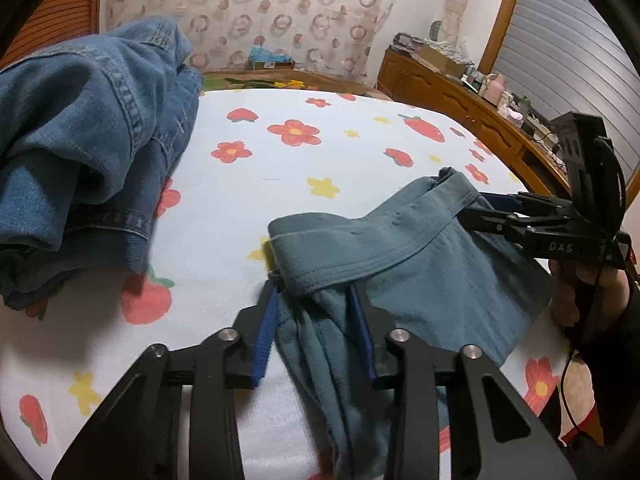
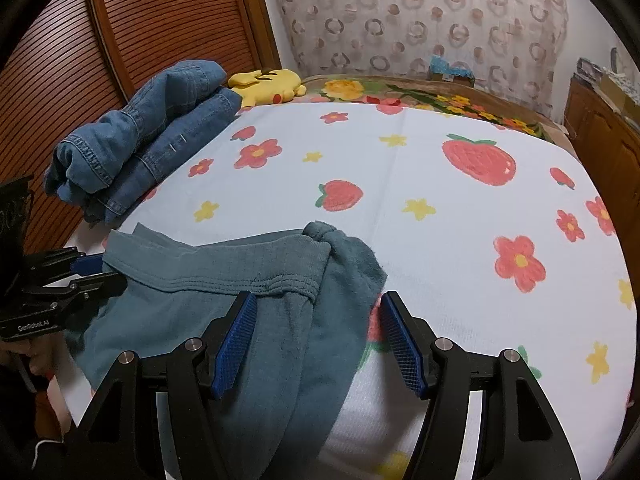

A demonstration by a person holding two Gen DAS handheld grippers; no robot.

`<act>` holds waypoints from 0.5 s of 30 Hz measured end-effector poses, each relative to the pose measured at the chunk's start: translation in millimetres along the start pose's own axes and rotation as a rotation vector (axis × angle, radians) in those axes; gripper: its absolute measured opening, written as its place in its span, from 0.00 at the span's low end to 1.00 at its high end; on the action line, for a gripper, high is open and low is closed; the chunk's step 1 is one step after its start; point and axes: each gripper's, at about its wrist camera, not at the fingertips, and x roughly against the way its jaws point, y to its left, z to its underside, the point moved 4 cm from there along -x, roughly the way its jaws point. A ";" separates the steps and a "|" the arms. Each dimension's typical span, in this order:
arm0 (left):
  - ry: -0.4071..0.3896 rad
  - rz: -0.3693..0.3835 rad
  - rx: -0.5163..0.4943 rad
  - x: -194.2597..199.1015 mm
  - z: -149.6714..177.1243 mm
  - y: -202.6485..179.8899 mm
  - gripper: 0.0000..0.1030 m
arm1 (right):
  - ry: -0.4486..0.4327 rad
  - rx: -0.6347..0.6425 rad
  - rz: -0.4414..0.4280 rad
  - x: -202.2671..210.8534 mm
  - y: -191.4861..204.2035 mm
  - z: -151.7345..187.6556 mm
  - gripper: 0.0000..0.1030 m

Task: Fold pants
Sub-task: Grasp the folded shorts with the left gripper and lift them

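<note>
Fingers of left gripper around teal pants, grip unclear.

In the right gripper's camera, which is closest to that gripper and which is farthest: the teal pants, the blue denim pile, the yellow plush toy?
1. Teal cotton pants: between the right gripper fingers.
2. Blue denim pile: far left of the bed.
3. Yellow plush toy: beyond the denim, by the wooden headboard.
</note>
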 end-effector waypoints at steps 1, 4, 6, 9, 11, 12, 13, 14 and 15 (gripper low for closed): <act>-0.002 0.000 -0.008 0.5 0.3 -1.9 0.30 | -0.002 -0.003 -0.016 0.1 0.3 0.1 0.64; -0.007 0.000 -0.019 1.9 -1.1 -4.5 0.23 | -0.008 -0.010 -0.039 -0.4 -0.8 0.9 0.59; -0.015 0.008 -0.022 4.6 -2.3 -5.9 0.20 | -0.006 -0.010 -0.056 -0.6 0.8 1.4 0.50; -0.037 0.019 -0.037 11.4 -4.2 -11.6 0.14 | 0.006 -0.001 -0.087 -0.9 4.7 3.4 0.30; -0.054 0.029 -0.045 17.2 -5.3 -15.7 0.13 | 0.002 0.002 -0.093 1.0 4.6 4.3 0.24; -0.064 0.033 -0.048 20.8 -5.8 -17.8 0.12 | -0.004 -0.002 -0.099 3.4 4.4 4.3 0.23; -0.073 0.040 -0.051 24.9 -6.2 -20.1 0.12 | -0.016 -0.006 -0.105 7.0 4.3 4.1 0.21; -0.080 0.039 -0.054 27.4 -6.8 -21.4 0.12 | -0.028 -0.006 -0.110 10.9 5.0 3.6 0.21; -0.087 0.031 -0.060 30.1 -7.2 -22.8 0.12 | -0.040 -0.004 -0.113 15.1 6.4 3.2 0.20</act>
